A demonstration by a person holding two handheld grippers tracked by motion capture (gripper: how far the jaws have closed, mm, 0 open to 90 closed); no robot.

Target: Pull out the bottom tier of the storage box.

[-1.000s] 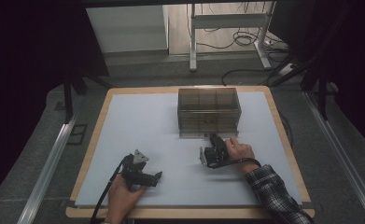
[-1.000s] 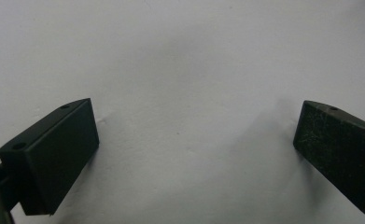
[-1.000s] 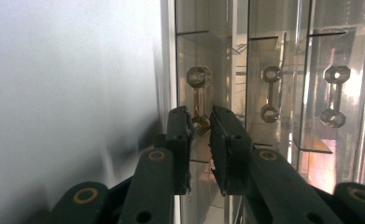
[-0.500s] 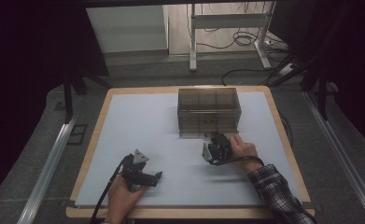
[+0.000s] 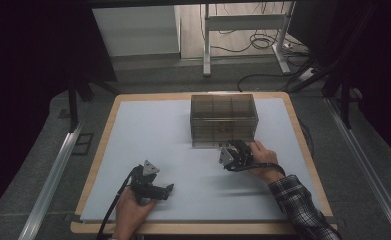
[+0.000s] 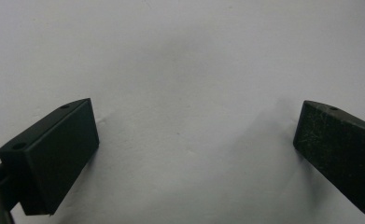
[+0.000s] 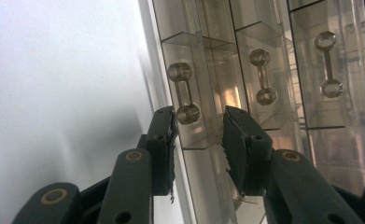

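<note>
Smoky clear drawer cabinet (image 5: 224,119) upright, drawers shut; lowest dumbbell handle (image 7: 184,93) just ahead of right gripper (image 7: 198,126) jaws, parted

Drawer cabinet (image 5: 224,120) blocks table (image 5: 133,130) centre-back; left open
</note>
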